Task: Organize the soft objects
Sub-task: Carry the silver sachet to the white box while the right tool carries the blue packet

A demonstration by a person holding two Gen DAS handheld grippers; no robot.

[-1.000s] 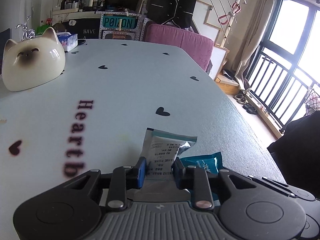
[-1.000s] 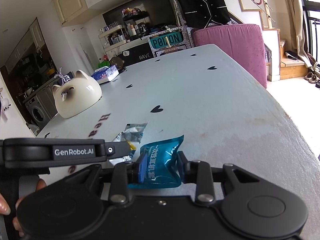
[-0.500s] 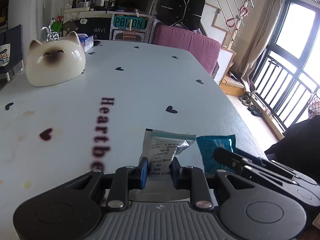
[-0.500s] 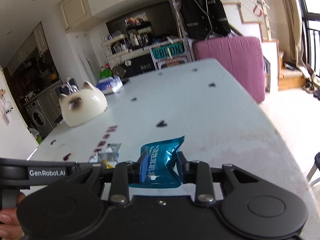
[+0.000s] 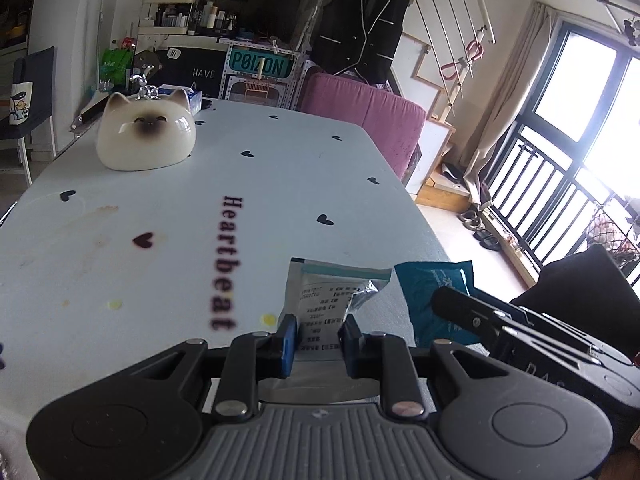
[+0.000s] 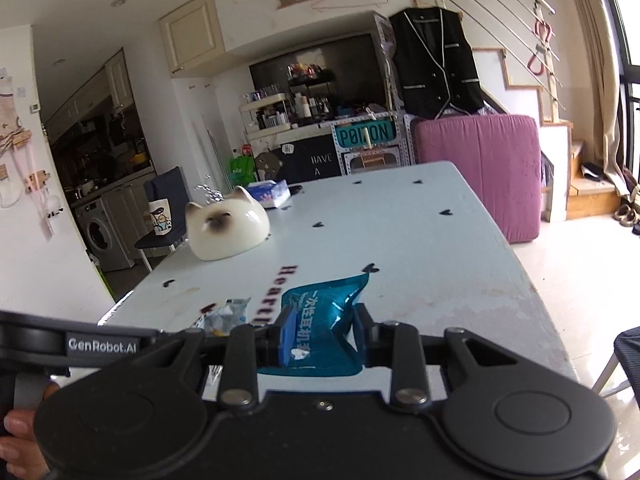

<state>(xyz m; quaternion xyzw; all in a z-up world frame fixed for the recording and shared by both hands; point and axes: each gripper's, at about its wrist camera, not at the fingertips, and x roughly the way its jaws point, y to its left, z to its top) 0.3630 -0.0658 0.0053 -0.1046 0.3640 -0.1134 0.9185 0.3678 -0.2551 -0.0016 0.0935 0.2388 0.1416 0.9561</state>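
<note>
Two packets now hang clear of the table (image 5: pixel 168 240), where a second ago both sat low against its surface: my left gripper (image 5: pixel 318 338) pinches the white sachet (image 5: pixel 324 304) and my right gripper (image 6: pixel 322 330) pinches the blue pouch (image 6: pixel 320 320), each with its fingers closed tight on the wrapper. Both have come up and back toward the near edge, side by side, so I judge the pick-up done. Next comes carrying them, perhaps to the cat-shaped bowl (image 5: pixel 146 136) far across the cloth.
</note>
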